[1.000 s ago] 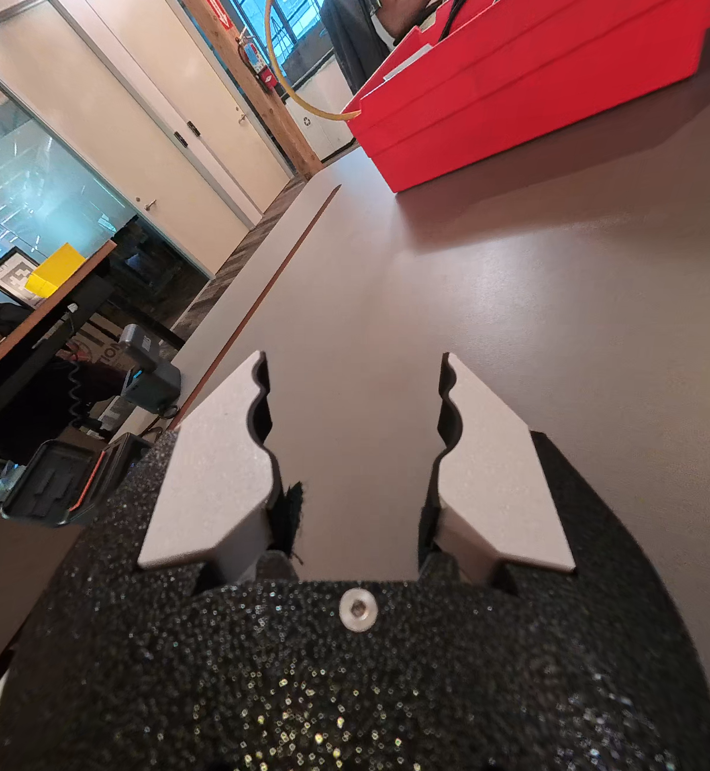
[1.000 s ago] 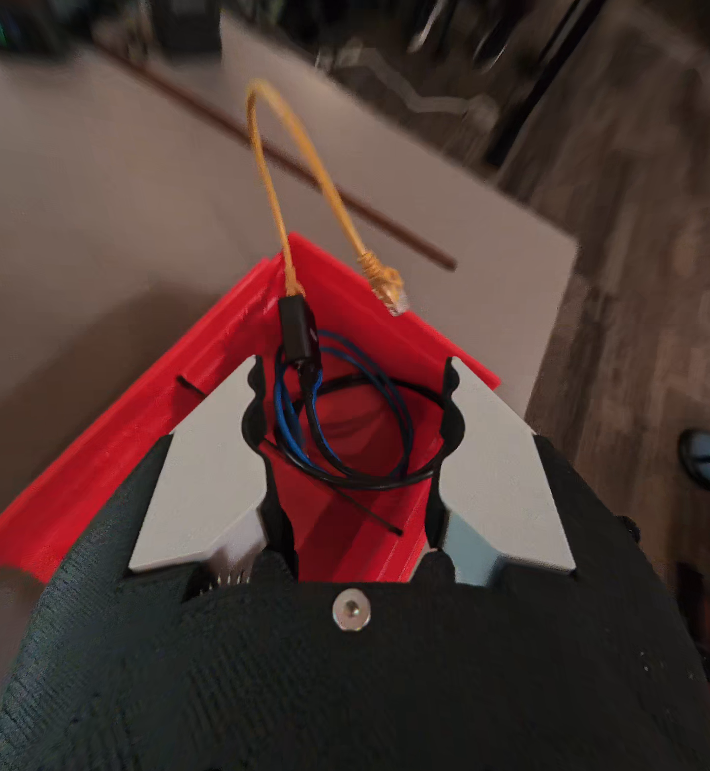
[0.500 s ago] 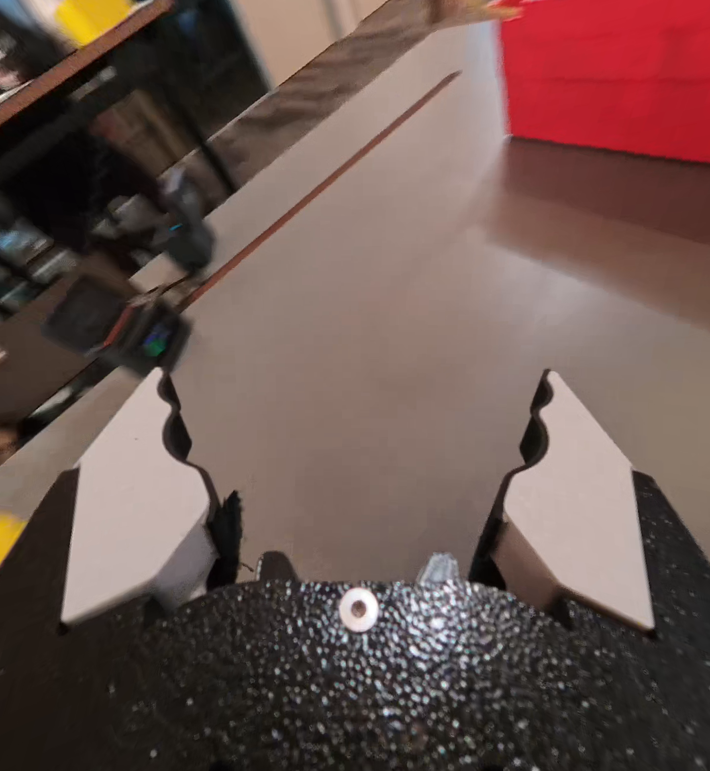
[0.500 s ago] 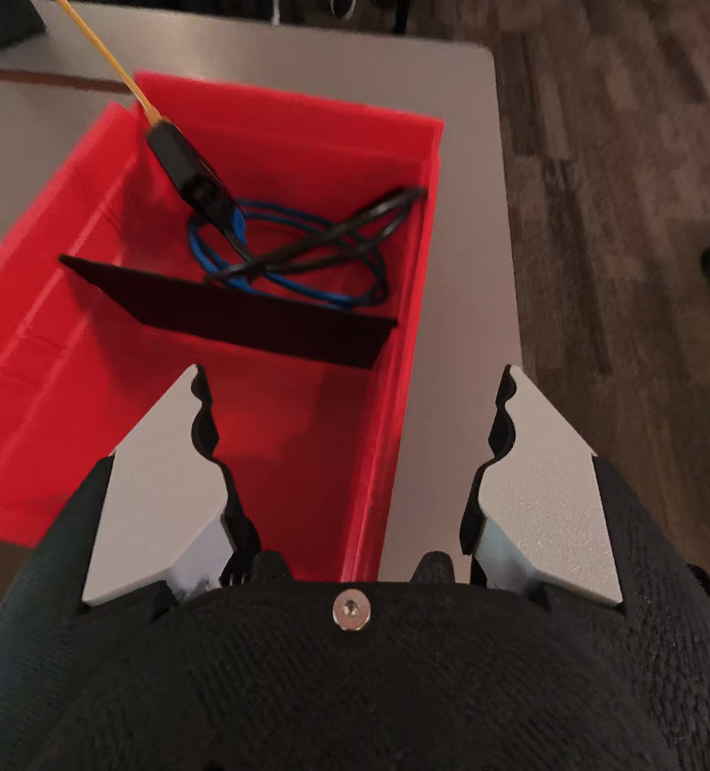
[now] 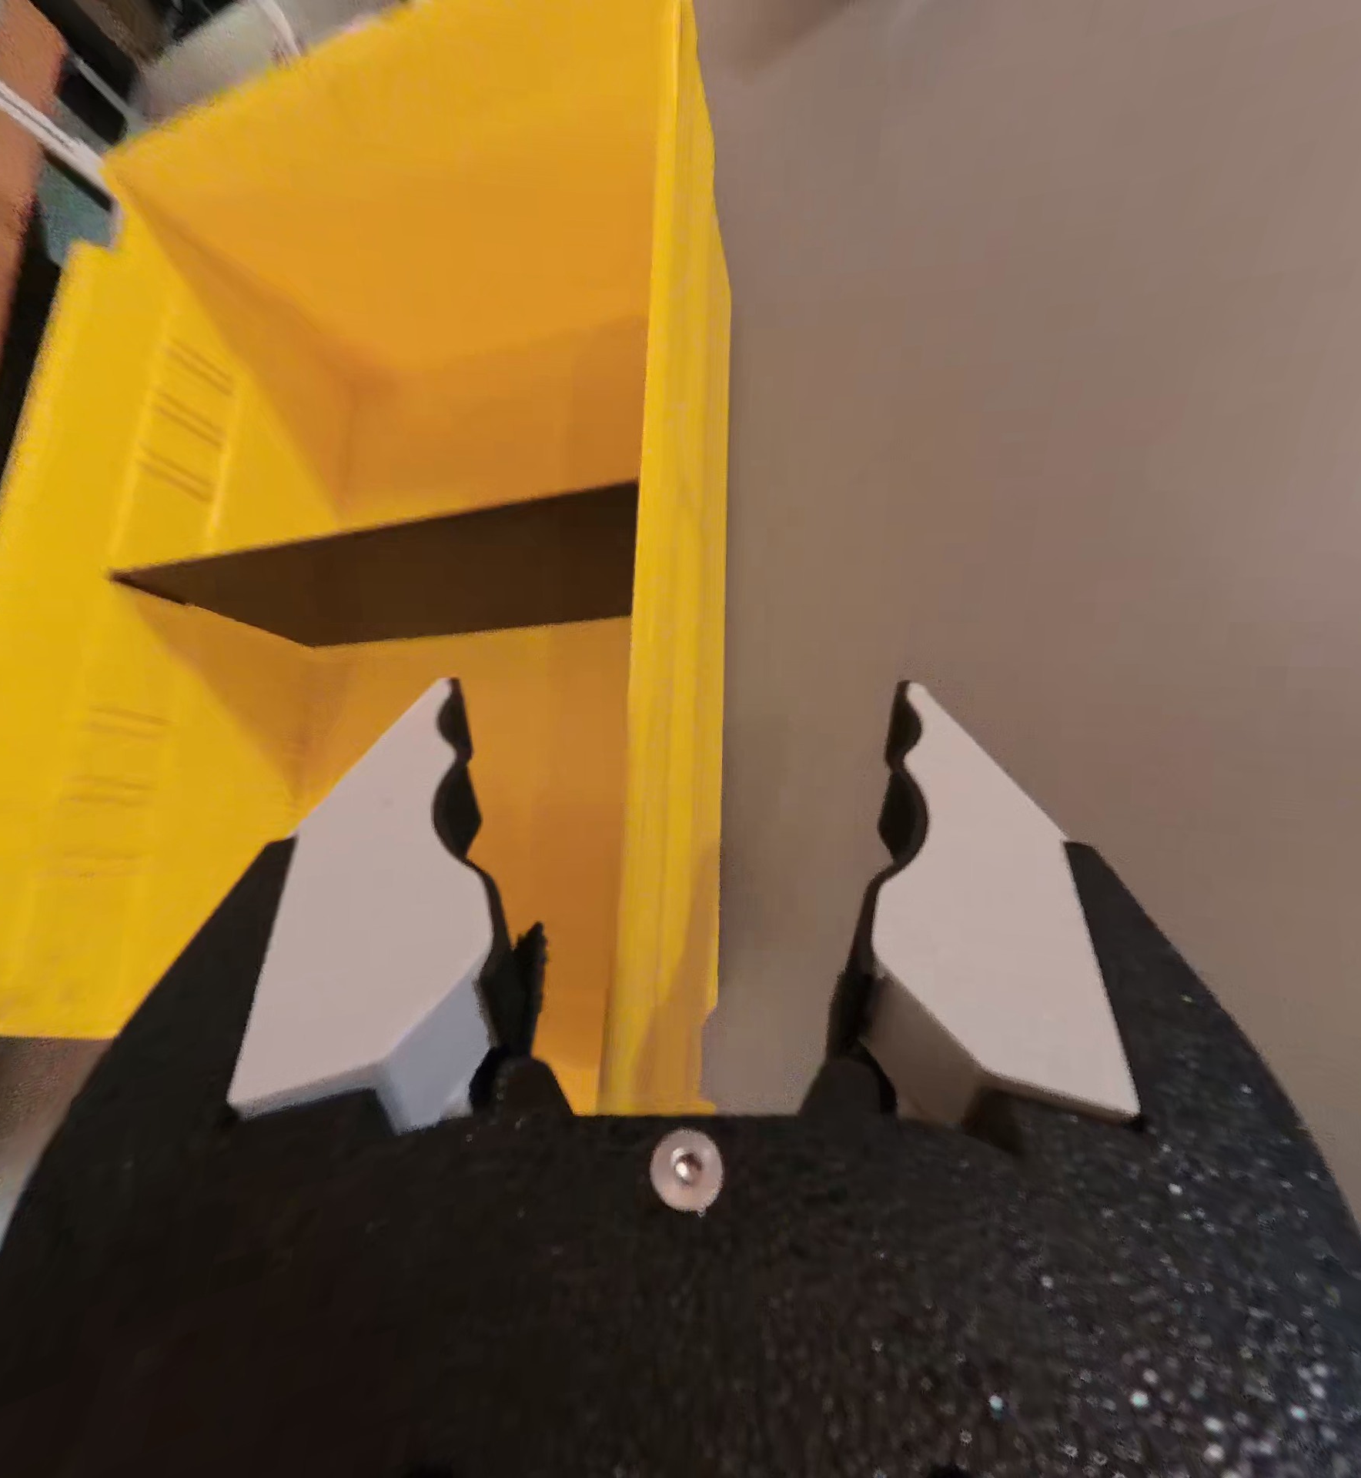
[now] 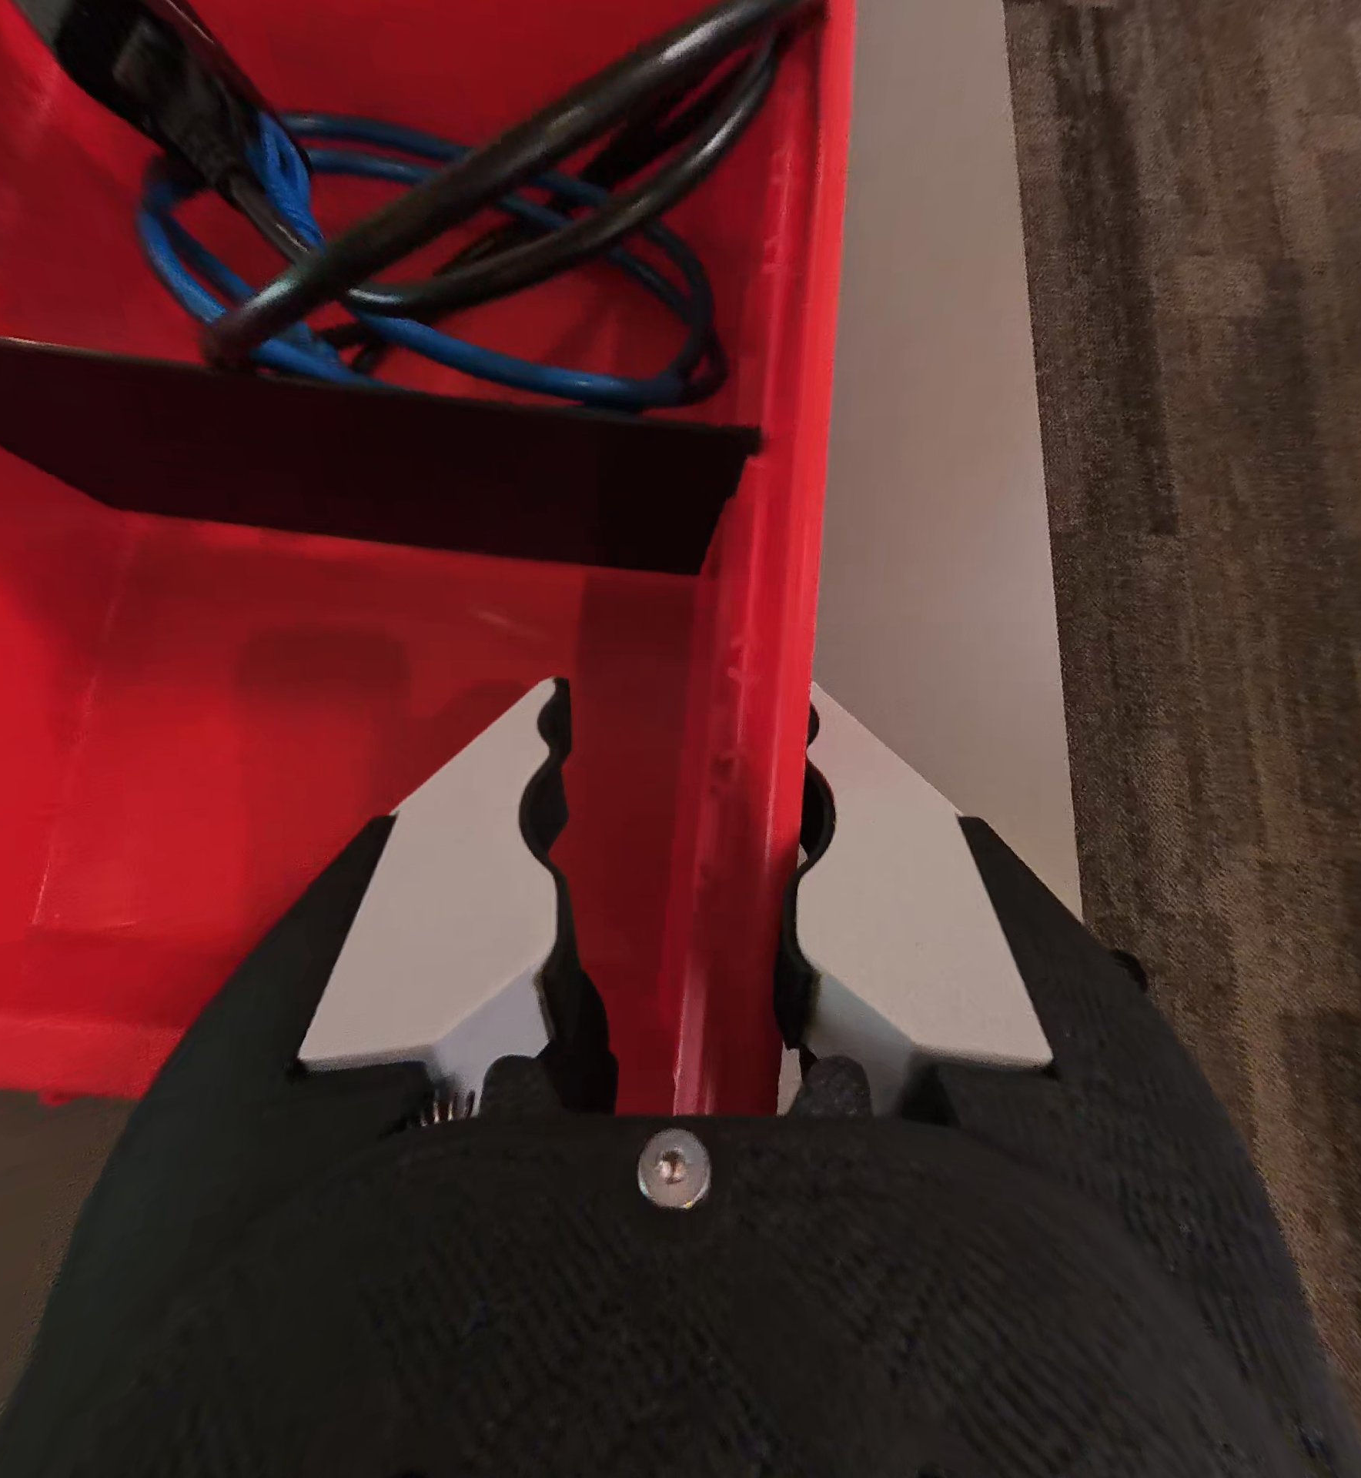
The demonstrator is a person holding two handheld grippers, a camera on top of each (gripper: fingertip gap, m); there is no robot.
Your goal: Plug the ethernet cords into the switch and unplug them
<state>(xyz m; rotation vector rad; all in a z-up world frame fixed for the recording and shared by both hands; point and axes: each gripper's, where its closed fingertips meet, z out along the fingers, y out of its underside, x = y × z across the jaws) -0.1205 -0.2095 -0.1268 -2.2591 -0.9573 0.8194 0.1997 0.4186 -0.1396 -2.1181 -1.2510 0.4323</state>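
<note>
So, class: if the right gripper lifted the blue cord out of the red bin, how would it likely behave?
The blue cord lies in loose loops, so it is probably floppy and would dangle. It is tangled with the black cable, which might drag along. It looks thin, so likely light.

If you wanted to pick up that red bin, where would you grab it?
By its long right side wall, from above. The red plastic bin has a thin upright wall with an open top edge, and the right gripper already straddles it, one finger inside, one outside. The black divider and the cables lie farther along.
</note>
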